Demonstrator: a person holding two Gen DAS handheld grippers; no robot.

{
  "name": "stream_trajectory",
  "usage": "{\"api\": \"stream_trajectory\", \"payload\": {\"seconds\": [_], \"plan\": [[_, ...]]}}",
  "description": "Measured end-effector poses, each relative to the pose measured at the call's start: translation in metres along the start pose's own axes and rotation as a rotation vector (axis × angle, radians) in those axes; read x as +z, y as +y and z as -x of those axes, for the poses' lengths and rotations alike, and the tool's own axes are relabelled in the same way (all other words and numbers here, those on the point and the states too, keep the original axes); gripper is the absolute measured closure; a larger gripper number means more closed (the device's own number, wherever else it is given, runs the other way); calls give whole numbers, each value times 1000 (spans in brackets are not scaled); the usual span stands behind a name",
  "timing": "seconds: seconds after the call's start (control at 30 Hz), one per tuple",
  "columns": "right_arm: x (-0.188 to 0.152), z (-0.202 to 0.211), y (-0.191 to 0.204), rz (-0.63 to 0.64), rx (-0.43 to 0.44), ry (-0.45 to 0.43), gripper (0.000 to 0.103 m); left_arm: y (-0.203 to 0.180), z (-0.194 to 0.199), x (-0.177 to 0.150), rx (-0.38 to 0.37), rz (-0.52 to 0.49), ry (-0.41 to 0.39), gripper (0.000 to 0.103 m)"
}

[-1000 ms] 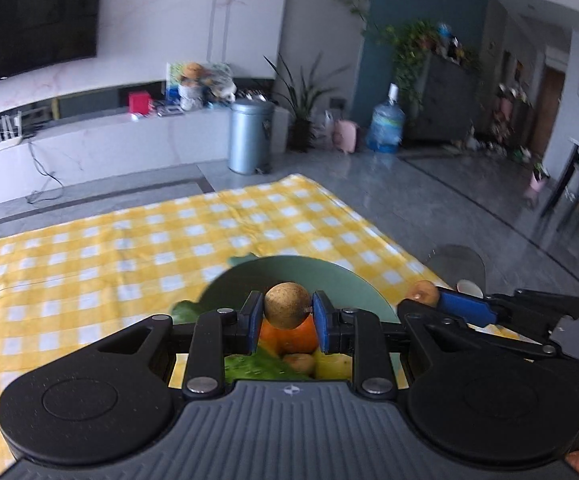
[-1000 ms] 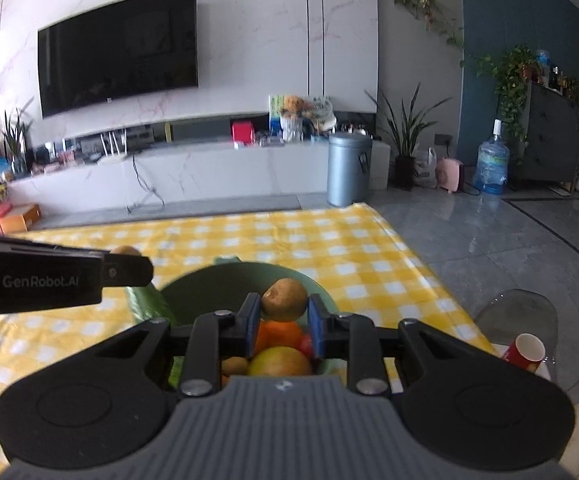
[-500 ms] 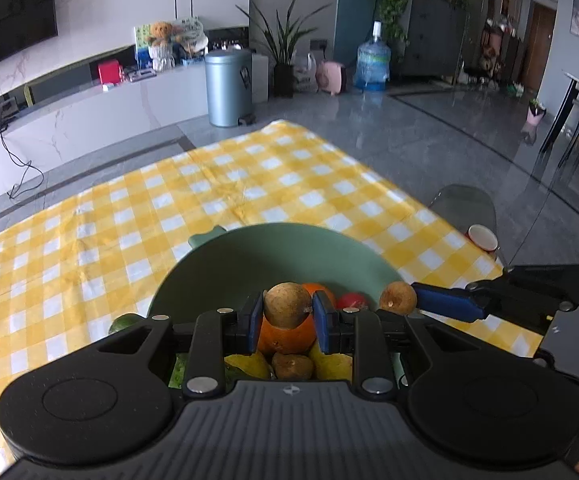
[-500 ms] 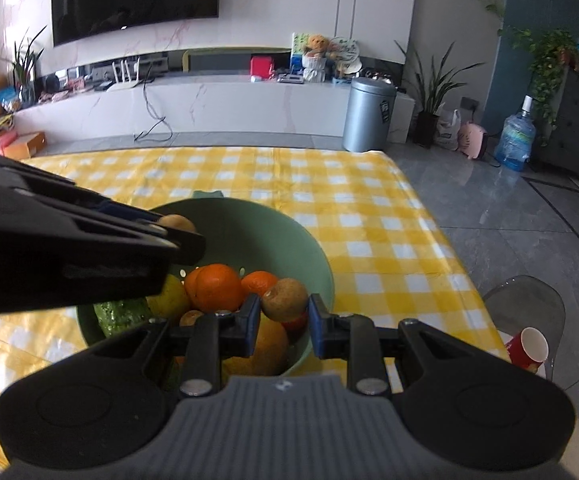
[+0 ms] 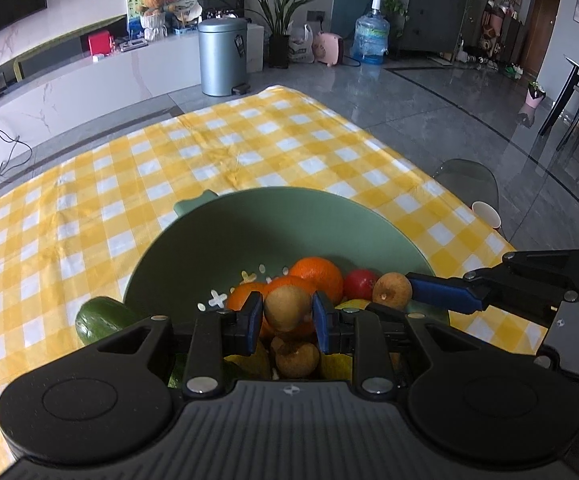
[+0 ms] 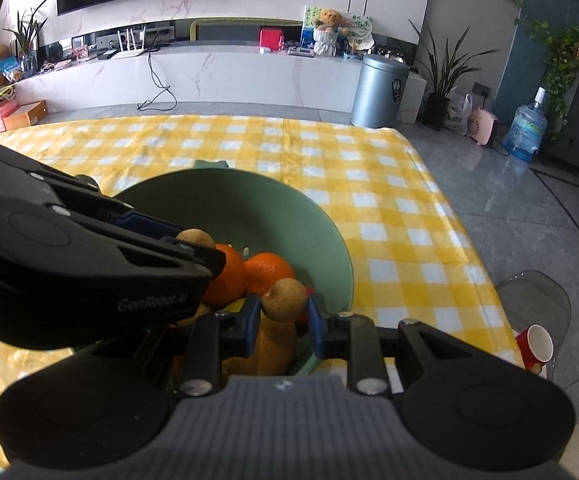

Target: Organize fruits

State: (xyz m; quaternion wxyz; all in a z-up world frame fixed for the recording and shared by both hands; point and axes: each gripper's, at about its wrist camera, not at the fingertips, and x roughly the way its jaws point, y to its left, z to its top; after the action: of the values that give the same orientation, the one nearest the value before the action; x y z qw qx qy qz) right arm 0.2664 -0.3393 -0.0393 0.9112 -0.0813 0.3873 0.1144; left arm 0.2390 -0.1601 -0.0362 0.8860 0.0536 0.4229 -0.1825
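Each gripper clenches one small brown fruit across its middle: the left gripper grasps a round brown fruit, the right gripper another brown fruit. They look light, firm and smooth, likely to roll. Just beneath the jaws sits a green bowl of oranges on the checked desk.

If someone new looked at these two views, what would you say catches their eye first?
Most likely the green bowl of fruit on the yellow checked tablecloth, with bright oranges piled inside. Next, each gripper is shut on a small brown fruit above that pile: the left gripper holds one, and the right gripper holds another. A cucumber lies just outside the bowl's left rim.
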Motion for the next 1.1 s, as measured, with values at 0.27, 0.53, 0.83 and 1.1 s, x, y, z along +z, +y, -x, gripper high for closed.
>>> {"api": "stream_trajectory", "payload": {"seconds": [0.27,0.53,0.83,1.1], "plan": [[0,2,0,8,7,20,75,0,11,-3,-12,18,-26,57],[7,25,1,17,-30,-26,49,4,55,-2,17,51,-108,46],[15,83,10,-13,-62,-186,18,13,128,-19,81,65,-254,33],[3,136,30,-52,-79,-322,6,32,189,-44,188,146,-389,29]]}}
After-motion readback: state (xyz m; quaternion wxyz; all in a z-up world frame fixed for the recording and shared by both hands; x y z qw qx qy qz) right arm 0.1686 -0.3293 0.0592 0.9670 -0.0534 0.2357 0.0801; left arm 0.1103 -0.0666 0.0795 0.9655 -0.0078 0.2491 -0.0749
